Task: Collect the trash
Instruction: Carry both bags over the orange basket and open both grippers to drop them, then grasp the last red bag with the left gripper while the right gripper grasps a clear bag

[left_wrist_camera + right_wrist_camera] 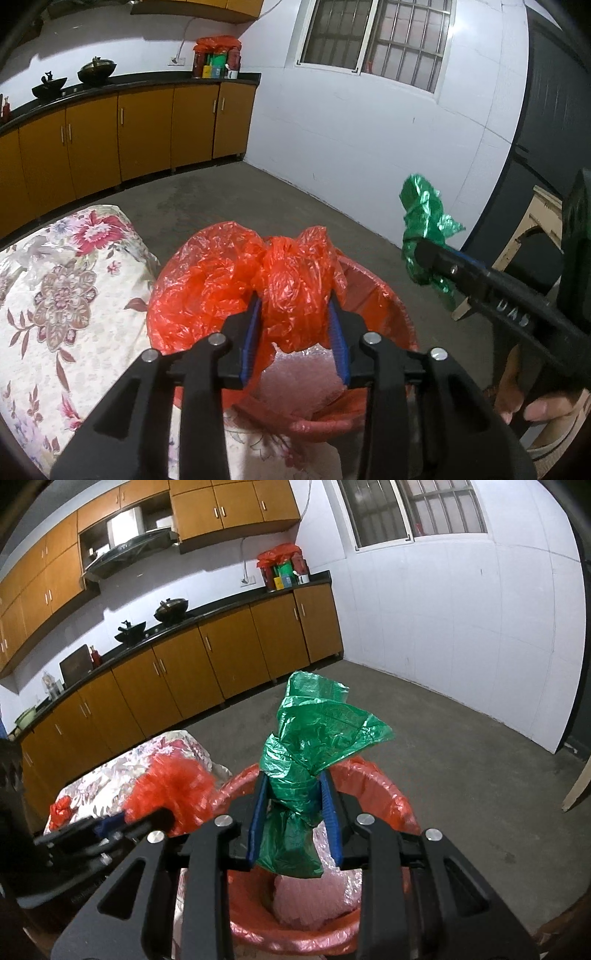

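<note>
My left gripper (295,314) is shut on a crumpled red plastic bag (291,280) and holds it over a round bin lined with a red bag (384,291). Pale bubble wrap (303,384) lies inside the bin. My right gripper (293,797) is shut on a knotted green plastic bag (306,746), held above the same bin (388,794). The green bag also shows at the right of the left wrist view (424,229). The red bag shows blurred at the left of the right wrist view (173,794).
A table with a floral cloth (62,288) stands to the left of the bin. A small red scrap (61,808) lies on the cloth. Kitchen cabinets (207,668) line the far wall, across a bare concrete floor (461,746). A wooden stool (524,236) stands at the right.
</note>
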Action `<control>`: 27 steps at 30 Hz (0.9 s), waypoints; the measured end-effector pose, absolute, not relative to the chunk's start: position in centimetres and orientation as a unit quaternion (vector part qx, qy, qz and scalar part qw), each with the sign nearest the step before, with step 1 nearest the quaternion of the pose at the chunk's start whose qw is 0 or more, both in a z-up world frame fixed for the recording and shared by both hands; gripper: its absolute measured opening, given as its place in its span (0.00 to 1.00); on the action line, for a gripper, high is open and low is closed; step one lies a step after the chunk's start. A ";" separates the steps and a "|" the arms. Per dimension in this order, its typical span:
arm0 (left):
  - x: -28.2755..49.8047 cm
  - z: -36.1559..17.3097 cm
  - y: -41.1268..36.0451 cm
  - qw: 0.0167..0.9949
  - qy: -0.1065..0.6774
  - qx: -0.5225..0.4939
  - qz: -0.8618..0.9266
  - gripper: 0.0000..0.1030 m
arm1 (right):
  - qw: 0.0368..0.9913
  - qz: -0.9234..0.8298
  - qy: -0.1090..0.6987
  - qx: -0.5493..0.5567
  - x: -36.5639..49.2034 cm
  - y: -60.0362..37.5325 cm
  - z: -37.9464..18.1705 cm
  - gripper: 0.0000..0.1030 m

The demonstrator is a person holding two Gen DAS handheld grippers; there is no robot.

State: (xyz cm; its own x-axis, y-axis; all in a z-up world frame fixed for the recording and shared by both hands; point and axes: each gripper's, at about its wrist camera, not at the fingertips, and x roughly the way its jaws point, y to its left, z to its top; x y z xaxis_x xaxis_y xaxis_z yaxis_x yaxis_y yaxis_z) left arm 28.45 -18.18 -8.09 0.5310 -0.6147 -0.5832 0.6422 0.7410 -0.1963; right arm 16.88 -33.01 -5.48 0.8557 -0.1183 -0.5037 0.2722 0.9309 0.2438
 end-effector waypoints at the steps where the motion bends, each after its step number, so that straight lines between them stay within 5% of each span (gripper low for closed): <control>1: 28.6 -8.4 -18.3 0.873 0.328 0.022 -0.359 0.36 | 0.951 -0.097 0.247 0.159 17.0 -33.1 -5.5 0.35; 16: 29.1 -11.0 -14.6 0.888 0.340 0.041 -0.306 0.55 | 0.945 -0.122 0.266 0.145 16.6 -33.3 -6.7 0.63; 27: 29.5 -11.5 -4.2 0.929 0.319 0.065 -0.174 0.66 | 0.953 -0.088 0.274 0.096 18.3 -29.1 -6.1 0.63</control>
